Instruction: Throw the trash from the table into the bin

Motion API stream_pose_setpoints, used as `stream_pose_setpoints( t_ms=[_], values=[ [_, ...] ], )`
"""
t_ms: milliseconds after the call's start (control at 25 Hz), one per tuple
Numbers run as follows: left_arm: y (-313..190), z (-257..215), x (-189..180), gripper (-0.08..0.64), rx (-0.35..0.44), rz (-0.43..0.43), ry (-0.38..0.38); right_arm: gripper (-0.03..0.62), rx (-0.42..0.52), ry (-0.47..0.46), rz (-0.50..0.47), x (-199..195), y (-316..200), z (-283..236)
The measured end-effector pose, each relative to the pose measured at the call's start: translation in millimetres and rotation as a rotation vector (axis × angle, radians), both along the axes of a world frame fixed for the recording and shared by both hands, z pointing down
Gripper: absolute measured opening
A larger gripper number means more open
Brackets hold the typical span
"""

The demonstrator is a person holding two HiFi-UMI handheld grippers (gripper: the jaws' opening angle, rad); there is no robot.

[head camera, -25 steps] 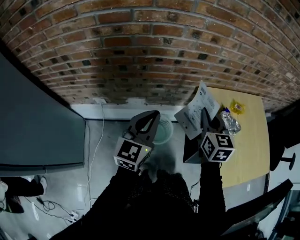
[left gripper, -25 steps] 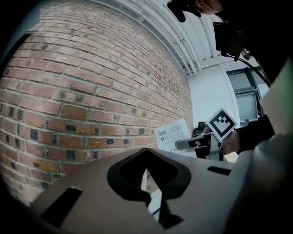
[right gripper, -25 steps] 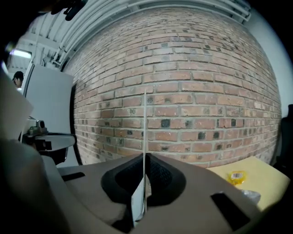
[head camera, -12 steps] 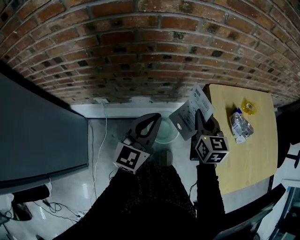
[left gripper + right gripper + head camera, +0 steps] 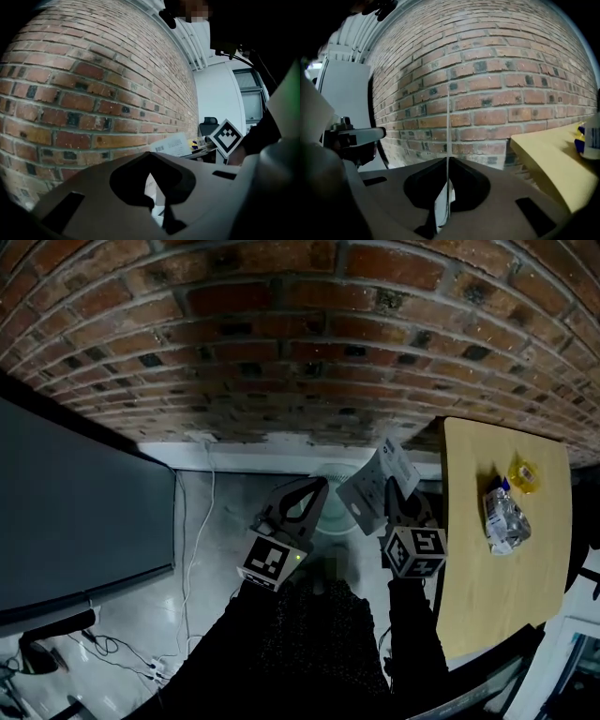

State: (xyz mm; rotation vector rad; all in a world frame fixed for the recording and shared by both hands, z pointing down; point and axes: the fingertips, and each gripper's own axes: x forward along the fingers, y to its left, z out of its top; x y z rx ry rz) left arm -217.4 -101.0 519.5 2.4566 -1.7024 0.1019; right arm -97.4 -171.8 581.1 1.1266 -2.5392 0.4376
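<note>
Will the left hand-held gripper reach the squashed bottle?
Probably not directly: the left hand-held gripper is by the bin, and the right hand-held gripper with paper sits between it and the bottle.

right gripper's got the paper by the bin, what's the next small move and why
Probably shift the right gripper slightly toward the middle of the bin, then open it. It is shut on the paper sheet, which in the head view overlaps only the bin's right edge, so releasing now might drop it on the floor.
</note>
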Motion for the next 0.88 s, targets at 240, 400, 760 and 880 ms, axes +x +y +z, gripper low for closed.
stream_pose_setpoints(
  t_ms=[240, 400, 760, 880],
  values=[
    [-17, 66, 8, 0.006, -0.090, 0.027, 0.000, 0.014, -0.072, 0.023, 0.023, 3, -11, 61],
    [-21, 124, 10, 0.006, -0.181, 0.014, 0.043, 0.014, -0.128, 0.024, 0.037, 3, -11, 107],
    [-25, 210, 39, 0.006, -0.281, 0.073, -0.015, 0.014, -0.257, 0.061, 0.011, 1, 4, 213],
    [-28, 230, 39, 0.006, -0.312, 0.076, -0.024, 0.015, -0.287, 0.078, 0.013, 2, 4, 237]
  ],
)
